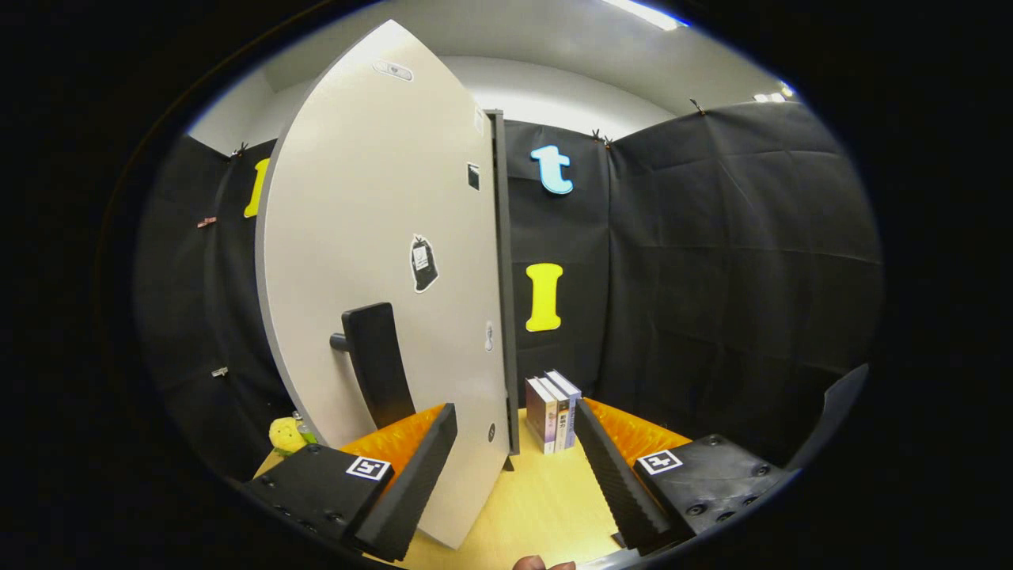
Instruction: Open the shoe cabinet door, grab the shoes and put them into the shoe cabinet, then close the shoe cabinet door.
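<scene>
The shoe cabinet's pale door (380, 237) stands swung open, turned edge-on toward me, hinged along a dark upright frame strip (506, 301). A black handle (376, 364) sticks out of its face, just beyond my left finger. My gripper (514, 412) is open, its fingers spread wide. The door's lower corner (463, 491) reaches in between the fingers, close to the left finger (411, 483); neither finger presses on it. The right finger (613, 475) stands apart over the wooden tabletop.
Three upright books (554, 412) stand on the light wooden table (538, 499) just beyond the fingertips, right of the frame strip. A yellow soft toy (285, 434) lies at the left behind the door. Black cloth walls close the booth. A person's fingertip (542, 564) shows below.
</scene>
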### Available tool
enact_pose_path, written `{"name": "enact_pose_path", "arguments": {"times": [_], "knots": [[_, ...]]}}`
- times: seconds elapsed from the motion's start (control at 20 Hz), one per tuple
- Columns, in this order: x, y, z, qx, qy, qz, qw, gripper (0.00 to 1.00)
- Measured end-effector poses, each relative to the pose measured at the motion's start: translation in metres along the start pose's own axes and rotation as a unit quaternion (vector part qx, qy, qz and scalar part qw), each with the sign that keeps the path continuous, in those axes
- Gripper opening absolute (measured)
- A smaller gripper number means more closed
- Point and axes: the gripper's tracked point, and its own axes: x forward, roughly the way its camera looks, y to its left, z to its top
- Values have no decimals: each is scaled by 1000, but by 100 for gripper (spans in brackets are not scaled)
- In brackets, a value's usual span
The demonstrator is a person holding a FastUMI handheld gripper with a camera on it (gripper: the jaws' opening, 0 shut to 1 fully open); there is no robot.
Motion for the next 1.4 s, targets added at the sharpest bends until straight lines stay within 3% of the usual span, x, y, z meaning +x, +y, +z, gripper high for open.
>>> {"name": "enact_pose_path", "arguments": {"times": [0.5,0.9,1.4], "knots": [[29,110,7,7,-8,85,996,97],[42,122,0,17,14,101,995,98],[53,133,5,-17,-9,111,994,98]]}}
